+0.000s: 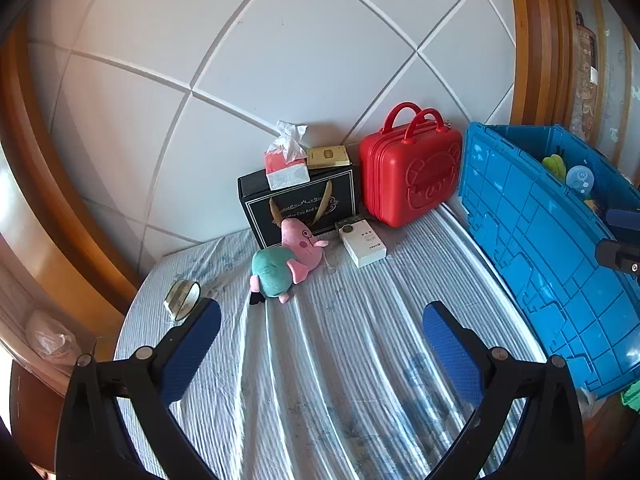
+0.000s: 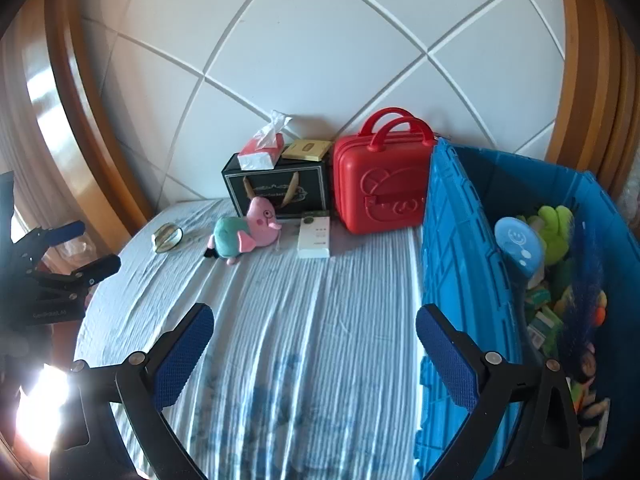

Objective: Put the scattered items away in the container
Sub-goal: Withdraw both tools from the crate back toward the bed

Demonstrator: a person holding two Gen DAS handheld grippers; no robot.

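Observation:
A pink pig plush in a teal outfit (image 1: 288, 264) (image 2: 246, 236) lies on the striped bed sheet in front of a black gift bag. To its right lies a white box (image 1: 362, 242) (image 2: 314, 236), and to its left a small round striped item (image 1: 182, 298) (image 2: 168, 237). The blue crate (image 1: 540, 248) (image 2: 452, 240) stands on the right, holding a green plush, a blue round toy and several other items. My left gripper (image 1: 322, 308) (image 2: 86, 246) is open and empty over the sheet. My right gripper (image 2: 314, 314) (image 1: 612, 236) is open and empty beside the crate wall.
Against the padded headboard stand a red case (image 1: 408, 176) (image 2: 380, 184) and a black gift bag (image 1: 300, 204) (image 2: 276, 188) with a tissue pack and a gold box on top. A wooden frame curves along both sides. The sheet (image 1: 340, 360) has bare room in the middle.

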